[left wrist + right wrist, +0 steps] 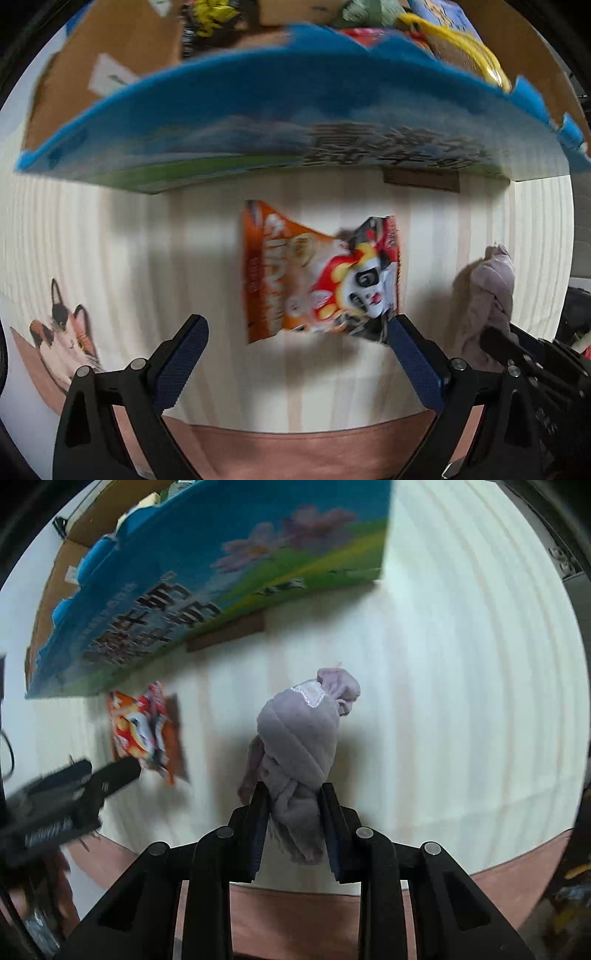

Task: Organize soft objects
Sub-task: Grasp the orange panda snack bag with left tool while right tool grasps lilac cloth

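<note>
An orange snack bag [317, 273] with a cartoon face lies on the pale striped cloth, just ahead of my left gripper [295, 328], which is open and empty. The bag also shows in the right wrist view [147, 731]. My right gripper [293, 794] is shut on a rolled mauve cloth bundle [303, 746] and holds it above the cloth. The bundle shows at the right of the left wrist view [484, 295]. The left gripper shows at the left of the right wrist view [74, 786].
A blue carton [258, 122] with green and flower print stands behind the bag, holding several items; it also shows in the right wrist view [207, 579]. A brown cardboard box [122, 51] stands behind it. A cat picture [66, 339] is on the cloth at left.
</note>
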